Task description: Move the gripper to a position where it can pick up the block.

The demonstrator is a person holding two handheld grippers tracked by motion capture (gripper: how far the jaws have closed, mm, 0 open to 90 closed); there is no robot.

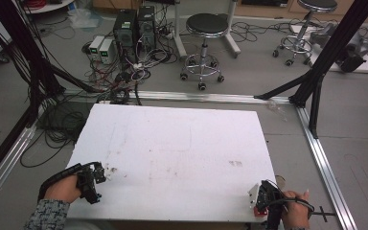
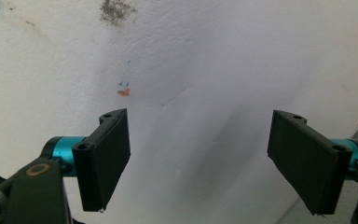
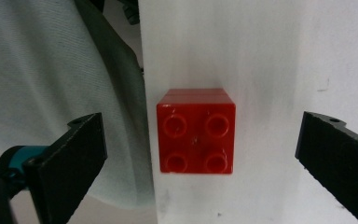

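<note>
Down at the near left corner of the tabletop (image 1: 172,143), the left tongs (image 2: 199,161) are released, their two black jaws standing wide apart with bare white surface between them. They hover just over the board, held in the person's left hand (image 1: 63,189), whose patterned sleeve (image 1: 45,215) comes in from the bottom edge. Ahead of those jaws, on the white surface, sit a tiny orange fleck (image 2: 124,93) and, farther off, a grey-brown smudge (image 2: 115,10).

Over at the near right corner, the right tongs (image 3: 200,161) are likewise released, jaws spread wide. A red brick (image 3: 196,137) with four round studs on top stands between them, touching neither jaw. It rests right at the edge of the tabletop, studs up; beyond that edge hangs pale grey-green cloth (image 3: 51,70). From above, the brick (image 1: 258,209) is mostly hidden under the right tongs, which the right hand (image 1: 294,213) holds by the near edge.

Past the far edge of the tabletop, black cables (image 1: 120,81) tangle on the floor beside two computer towers (image 1: 134,28), and a round black stool (image 1: 206,28) stands on castors.
</note>
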